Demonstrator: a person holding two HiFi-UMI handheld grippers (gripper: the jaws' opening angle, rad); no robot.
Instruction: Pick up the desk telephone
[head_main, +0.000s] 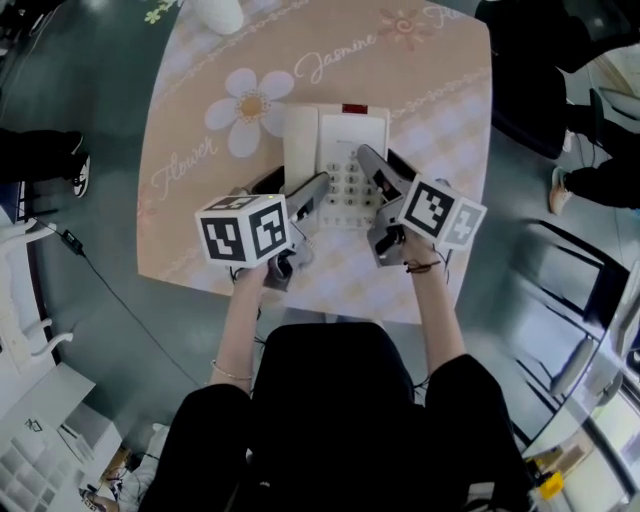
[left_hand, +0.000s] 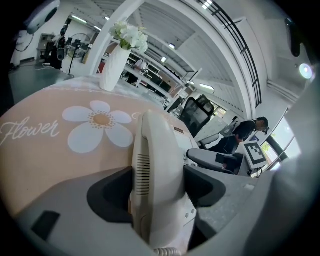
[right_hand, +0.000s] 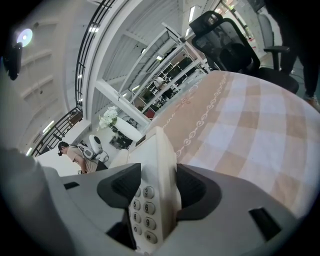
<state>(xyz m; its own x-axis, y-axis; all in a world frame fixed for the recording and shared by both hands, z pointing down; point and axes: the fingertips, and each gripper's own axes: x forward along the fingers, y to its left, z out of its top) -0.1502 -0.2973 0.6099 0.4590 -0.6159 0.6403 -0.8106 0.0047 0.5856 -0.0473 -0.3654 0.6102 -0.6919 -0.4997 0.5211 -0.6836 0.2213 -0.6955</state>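
Observation:
A white desk telephone (head_main: 338, 150) sits mid-table on a beige flower-print cloth (head_main: 200, 150), handset along its left side. My left gripper (head_main: 312, 192) comes at it from the near left. In the left gripper view the left gripper (left_hand: 157, 192) is shut on the handset (left_hand: 155, 165), dark pads (left_hand: 107, 195) pressing both flanks. My right gripper (head_main: 378, 172) reaches in from the near right. In the right gripper view the right gripper (right_hand: 152, 192) is shut on the telephone's keypad edge (right_hand: 142, 205). I cannot tell whether the telephone is off the cloth.
A white vase of flowers (left_hand: 117, 65) stands at the table's far edge (head_main: 215, 12). A black office chair (head_main: 540, 90) is beyond the table's right corner. Someone's dark shoes (head_main: 45, 160) are on the floor at left. The table's near edge (head_main: 330, 310) is close to my wrists.

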